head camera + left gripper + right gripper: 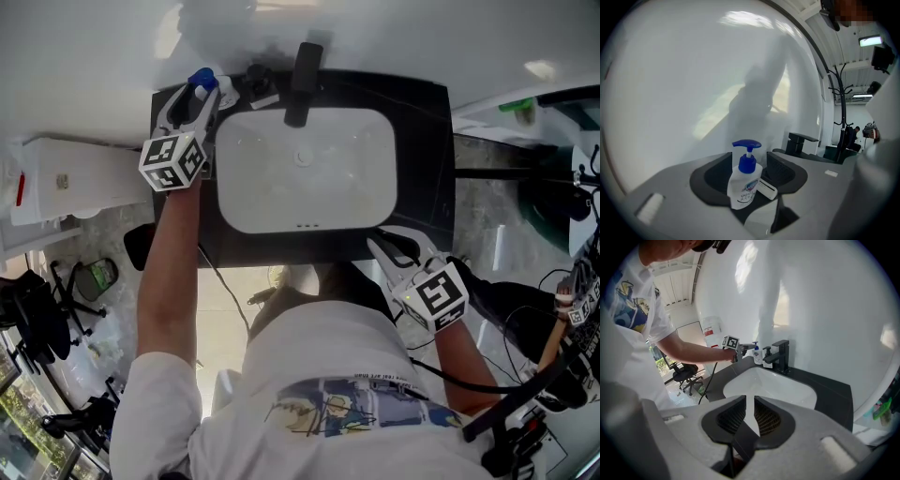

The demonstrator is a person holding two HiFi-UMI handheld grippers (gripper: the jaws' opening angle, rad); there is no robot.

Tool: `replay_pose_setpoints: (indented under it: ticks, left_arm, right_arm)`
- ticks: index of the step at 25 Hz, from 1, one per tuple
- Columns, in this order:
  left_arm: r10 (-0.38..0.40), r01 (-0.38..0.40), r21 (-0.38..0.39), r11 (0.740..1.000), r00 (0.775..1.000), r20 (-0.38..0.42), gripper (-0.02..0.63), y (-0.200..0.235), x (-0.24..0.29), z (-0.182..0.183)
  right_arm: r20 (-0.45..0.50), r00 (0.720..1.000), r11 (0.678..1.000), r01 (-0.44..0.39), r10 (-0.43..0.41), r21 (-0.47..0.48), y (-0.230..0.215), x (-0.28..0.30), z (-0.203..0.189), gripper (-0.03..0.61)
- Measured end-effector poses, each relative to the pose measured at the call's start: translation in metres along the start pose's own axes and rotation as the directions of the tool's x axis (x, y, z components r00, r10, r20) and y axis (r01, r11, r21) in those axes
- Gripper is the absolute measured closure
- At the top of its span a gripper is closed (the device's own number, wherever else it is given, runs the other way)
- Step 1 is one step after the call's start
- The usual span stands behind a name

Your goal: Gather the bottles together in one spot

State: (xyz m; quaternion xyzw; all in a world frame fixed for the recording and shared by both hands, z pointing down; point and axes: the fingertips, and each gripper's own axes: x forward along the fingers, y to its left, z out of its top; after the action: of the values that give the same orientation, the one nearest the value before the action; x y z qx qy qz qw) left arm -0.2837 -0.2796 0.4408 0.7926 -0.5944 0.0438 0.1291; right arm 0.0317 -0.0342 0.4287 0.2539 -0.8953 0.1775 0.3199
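A white soap bottle with a blue pump [202, 80] [743, 183] [758, 354] stands upright at the back left corner of the black counter [422, 141]. My left gripper [202, 92] [749, 171] is open around it, and both pads stand clear of its sides. A small dark pump bottle with a white label [257, 82] [766, 189] [767, 359] sits just right of it, by the tap. My right gripper [391, 246] [749, 416] hangs over the counter's front right edge, shut and holding nothing.
A black tap [302, 80] [780, 355] rises behind the white basin [300, 169] [764, 385]. The white wall lies close behind the bottles. A white box [75, 178] stands left of the counter, and a green item [517, 106] [881, 411] sits on a ledge at the right.
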Motion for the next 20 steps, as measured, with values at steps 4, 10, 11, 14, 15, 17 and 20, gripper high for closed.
replay_pose_setpoints:
  ticks: [4, 10, 11, 14, 15, 17, 20]
  left_arm:
    - [-0.009, 0.009, 0.008, 1.0, 1.0, -0.009, 0.371, -0.003, -0.027, -0.01]
    - [-0.068, 0.07, 0.021, 0.997, 0.995, -0.074, 0.392, -0.021, -0.084, -0.019]
    - [-0.086, 0.088, 0.024, 0.996, 0.993, -0.08, 0.41, -0.027, -0.093, -0.017]
    - [-0.168, 0.171, 0.023, 0.985, 0.981, -0.099, 0.472, -0.055, -0.114, -0.017]
    - [-0.189, 0.193, 0.029, 0.981, 0.976, -0.106, 0.496, -0.064, -0.123, -0.017]
    - [-0.218, 0.224, 0.036, 0.974, 0.969, -0.113, 0.517, -0.081, -0.142, -0.017]
    - [-0.258, 0.262, 0.035, 0.964, 0.962, -0.091, 0.588, -0.106, -0.174, -0.011]
  right_arm:
    - [0.028, 1.0, 1.0, 0.001, 0.0, -0.025, 0.01, 0.006, 0.009, 0.528]
    - [0.061, 0.998, 0.998, -0.029, 0.032, -0.053, 0.036, 0.021, 0.022, 0.532]
    - [0.064, 0.997, 0.998, -0.032, 0.036, -0.056, 0.04, 0.021, 0.024, 0.535]
    - [0.065, 0.998, 0.998, -0.011, 0.015, -0.062, 0.049, 0.017, 0.025, 0.557]
    - [0.07, 0.998, 0.998, -0.005, 0.009, -0.064, 0.053, 0.015, 0.025, 0.569]
    - [0.084, 0.996, 0.998, 0.004, 0.002, -0.065, 0.061, 0.012, 0.024, 0.578]
    - [0.106, 0.994, 0.996, 0.025, -0.017, -0.082, 0.075, 0.009, 0.024, 0.58]
